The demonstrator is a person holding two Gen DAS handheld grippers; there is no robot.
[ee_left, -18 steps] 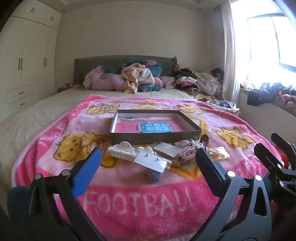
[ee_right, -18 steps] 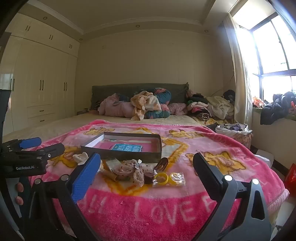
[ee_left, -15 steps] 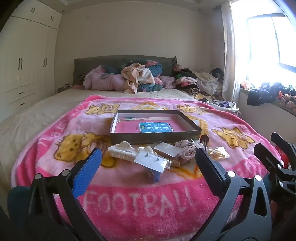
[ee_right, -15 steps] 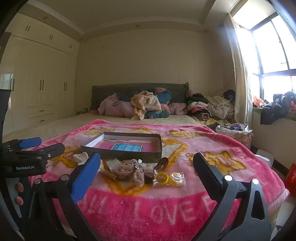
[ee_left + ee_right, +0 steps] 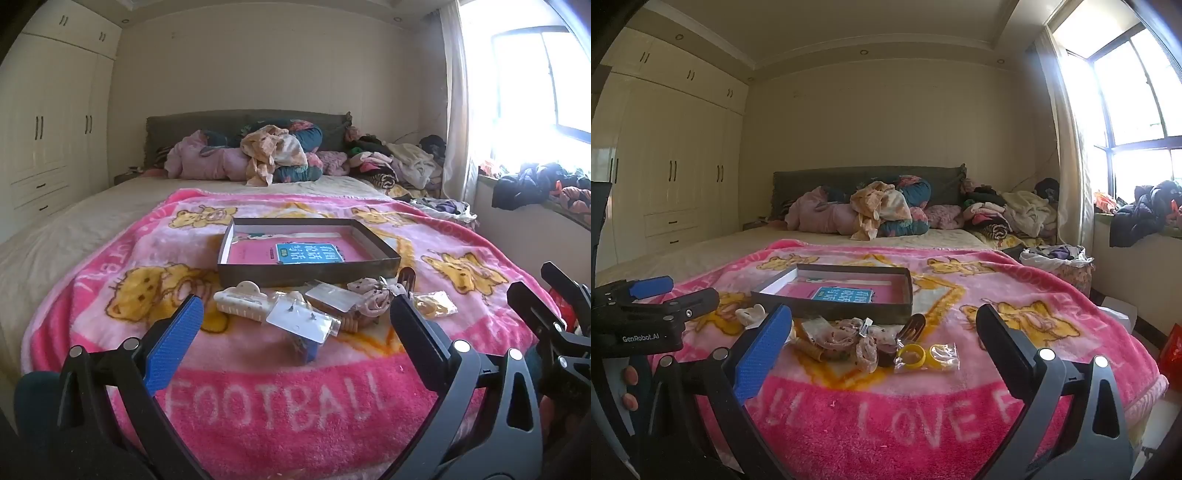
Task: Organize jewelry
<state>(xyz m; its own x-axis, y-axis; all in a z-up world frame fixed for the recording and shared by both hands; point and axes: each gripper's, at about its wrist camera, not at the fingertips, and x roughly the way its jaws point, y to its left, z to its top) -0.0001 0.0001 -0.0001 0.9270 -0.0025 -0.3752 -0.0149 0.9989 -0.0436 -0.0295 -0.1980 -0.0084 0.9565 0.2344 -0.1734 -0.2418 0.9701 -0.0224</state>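
A shallow dark box (image 5: 310, 273) with a pink and blue card inside sits on the pink blanket; it also shows in the right wrist view (image 5: 849, 313). In front of it lies a heap of accessories: a cream hair claw (image 5: 242, 301), an earring card in clear plastic (image 5: 301, 322), a floral scrunchie (image 5: 373, 297) (image 5: 846, 338), and a bag of yellow rings (image 5: 927, 357) (image 5: 432, 304). My left gripper (image 5: 295, 332) is open and empty, short of the heap. My right gripper (image 5: 882, 339) is open and empty, also short of it.
A pink cartoon blanket (image 5: 280, 398) covers the foot of the bed. Clothes and pillows (image 5: 273, 155) are piled at the headboard. White wardrobes (image 5: 48, 125) line the left wall. A window (image 5: 1137, 96) and a full basket (image 5: 1060, 260) are at the right.
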